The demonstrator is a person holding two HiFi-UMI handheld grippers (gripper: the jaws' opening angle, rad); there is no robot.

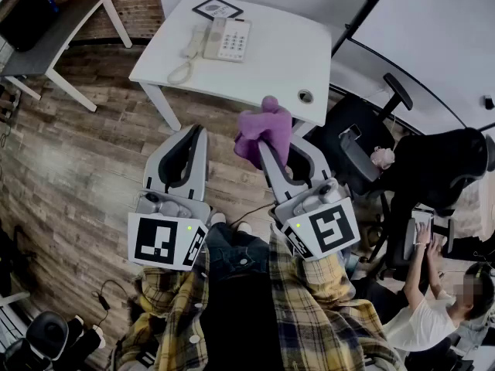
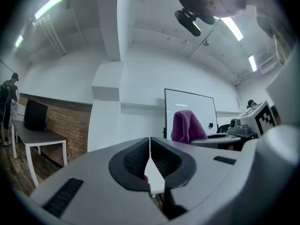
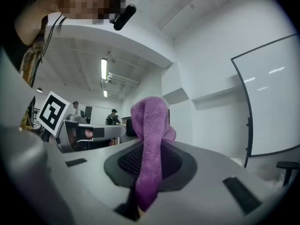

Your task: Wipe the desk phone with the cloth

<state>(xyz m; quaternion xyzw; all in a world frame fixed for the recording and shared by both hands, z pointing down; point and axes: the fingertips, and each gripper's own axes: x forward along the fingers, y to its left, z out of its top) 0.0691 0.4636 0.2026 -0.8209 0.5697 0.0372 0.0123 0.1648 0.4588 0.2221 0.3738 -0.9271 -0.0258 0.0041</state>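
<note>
Cloth (image 1: 264, 134) of soft, fuzzy purple pile is clamped between the jaws of the right tool (image 3: 149, 159), which are closed down on it. A bunched fold is seen standing above the ribbed black pads (image 3: 127, 161), and a tail is seen hanging below them. The part of the cloth deep inside the grip is hidden by the jaws. The left tool (image 2: 150, 146) is shut, its ridged black pads brought together at the tips with nothing between them; only a thin wedge of gap is seen lower down. Both tools are shaped as smooth grey shells, and each is fitted with a cube printed with black-and-white square markers.

The desk phone (image 1: 220, 39) is set on the far part of the white desk (image 1: 263, 60), well apart from both tools. It is a pale, boxy unit with a keypad; its handset is laid along its left side, with a looped cord trailing toward the desk edge. Its buttons are too small to be read. A dark-framed square card (image 1: 217, 8) is placed just behind the phone. The floor (image 1: 85, 161) is laid with wood planks.
</note>
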